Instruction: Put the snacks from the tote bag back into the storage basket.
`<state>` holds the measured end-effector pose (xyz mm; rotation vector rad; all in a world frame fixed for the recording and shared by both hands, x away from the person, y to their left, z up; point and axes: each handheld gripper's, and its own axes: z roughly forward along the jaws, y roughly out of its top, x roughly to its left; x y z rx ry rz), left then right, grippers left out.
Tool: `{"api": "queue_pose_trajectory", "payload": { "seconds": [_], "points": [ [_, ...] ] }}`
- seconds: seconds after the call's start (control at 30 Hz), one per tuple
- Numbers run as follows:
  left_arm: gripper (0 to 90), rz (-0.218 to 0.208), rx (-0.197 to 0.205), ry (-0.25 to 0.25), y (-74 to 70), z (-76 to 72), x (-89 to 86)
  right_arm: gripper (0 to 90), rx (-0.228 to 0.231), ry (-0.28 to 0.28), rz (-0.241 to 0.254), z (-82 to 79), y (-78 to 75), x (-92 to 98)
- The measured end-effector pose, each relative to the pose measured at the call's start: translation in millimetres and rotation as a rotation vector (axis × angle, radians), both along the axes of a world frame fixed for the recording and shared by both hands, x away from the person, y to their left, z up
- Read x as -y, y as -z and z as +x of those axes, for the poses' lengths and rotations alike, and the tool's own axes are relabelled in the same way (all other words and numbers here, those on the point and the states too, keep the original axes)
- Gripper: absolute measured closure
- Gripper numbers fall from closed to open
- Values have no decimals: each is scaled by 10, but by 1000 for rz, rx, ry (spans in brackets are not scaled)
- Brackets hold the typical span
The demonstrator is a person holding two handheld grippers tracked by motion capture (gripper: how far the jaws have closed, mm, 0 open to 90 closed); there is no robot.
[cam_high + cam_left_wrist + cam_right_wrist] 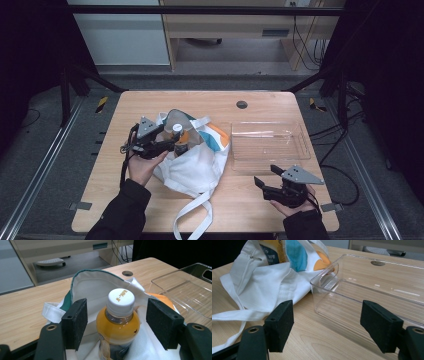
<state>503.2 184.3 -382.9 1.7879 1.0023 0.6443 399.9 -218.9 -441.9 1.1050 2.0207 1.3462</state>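
Observation:
A bottle of orange drink (117, 325) with a white cap stands upright in the open mouth of a white cloth bag (192, 162) at the table's middle left. My left gripper (117, 312) is open with its jaws on either side of the bottle's shoulder, and a small gap shows at each pad (75, 322). From above, the left gripper (173, 138) reaches into the bag from the left. My right gripper (267, 175) is open and holds nothing; it stays near the front right, just before a clear plastic tray (267, 145). Its view shows the tray's near corner (324, 280) and the bag (267, 285).
The bag's long white strap (197, 212) trails toward the front edge of the wooden table (150, 100). A round cable hole (241, 104) sits at the back. Nothing lies in the tray. Black frame posts and cables flank the table.

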Motion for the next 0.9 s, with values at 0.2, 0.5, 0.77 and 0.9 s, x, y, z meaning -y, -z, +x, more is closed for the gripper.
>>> {"api": "queue_pose_trajectory", "payload": {
  "seconds": [0.2,0.5,0.77,0.9],
  "points": [
    [342,16,-2,2,50,50,51,271,-9,2,-6,7,12,-5],
    [368,26,2,4,97,89,101,273,-8,-1,-19,10,17,-21],
    [425,28,0,-6,146,135,103,273,-14,0,-18,16,27,-22],
    [460,19,6,-1,157,147,102,274,-16,0,-18,15,30,-24]
  ]
}}
